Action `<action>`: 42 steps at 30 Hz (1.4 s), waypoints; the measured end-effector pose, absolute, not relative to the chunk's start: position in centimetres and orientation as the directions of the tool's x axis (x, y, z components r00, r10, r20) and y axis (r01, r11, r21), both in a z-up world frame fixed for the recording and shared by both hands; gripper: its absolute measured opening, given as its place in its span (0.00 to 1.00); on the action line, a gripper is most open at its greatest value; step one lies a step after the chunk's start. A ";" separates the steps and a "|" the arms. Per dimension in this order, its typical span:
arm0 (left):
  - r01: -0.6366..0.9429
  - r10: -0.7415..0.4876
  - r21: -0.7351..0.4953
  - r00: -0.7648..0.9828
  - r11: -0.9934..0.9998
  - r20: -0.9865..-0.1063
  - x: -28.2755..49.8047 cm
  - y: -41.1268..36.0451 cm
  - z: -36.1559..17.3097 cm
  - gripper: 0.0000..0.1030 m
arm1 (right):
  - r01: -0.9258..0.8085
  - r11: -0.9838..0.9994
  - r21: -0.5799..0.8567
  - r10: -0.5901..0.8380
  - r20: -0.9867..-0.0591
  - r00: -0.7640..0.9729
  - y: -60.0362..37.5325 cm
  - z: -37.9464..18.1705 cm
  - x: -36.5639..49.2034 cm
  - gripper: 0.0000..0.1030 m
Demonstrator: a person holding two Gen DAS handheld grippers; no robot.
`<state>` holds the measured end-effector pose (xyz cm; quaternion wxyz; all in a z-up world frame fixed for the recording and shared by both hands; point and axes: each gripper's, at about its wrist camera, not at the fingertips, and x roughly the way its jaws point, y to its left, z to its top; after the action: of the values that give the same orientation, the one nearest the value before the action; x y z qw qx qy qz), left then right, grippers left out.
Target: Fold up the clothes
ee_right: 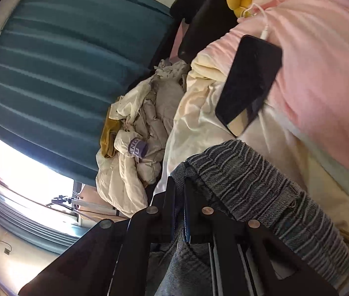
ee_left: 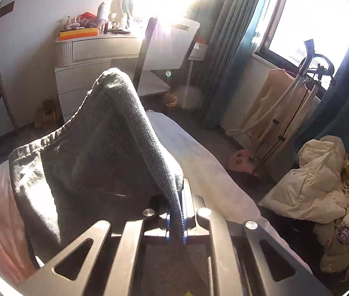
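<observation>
Lifting step: dark grey denim garment (ee_left: 95, 153) is clamped by left gripper (ee_left: 176, 212) and right gripper (ee_right: 180, 197), above pink-and-cream bedding (ee_right: 322, 79). Next: hem carried over onto waistband, judged.

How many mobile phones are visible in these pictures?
1. The black phone lies on the pink bedding, with a white cable plugged in, beyond the denim garment. More phones may be hidden under the clothes.
</observation>
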<state>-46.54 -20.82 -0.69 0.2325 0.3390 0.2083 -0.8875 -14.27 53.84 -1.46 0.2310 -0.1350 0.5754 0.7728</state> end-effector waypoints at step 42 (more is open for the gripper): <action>0.524 0.339 -0.695 -0.620 -0.493 -0.708 -32.0 -23.4 -13.3 0.49 | -0.602 -0.015 0.799 -0.344 -0.569 -0.747 50.9 -9.9 -6.6 0.77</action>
<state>-32.02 -23.38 -13.27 0.0619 0.4316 0.4999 -0.7483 -6.60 50.87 -9.94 0.1030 -0.3406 0.6942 0.6257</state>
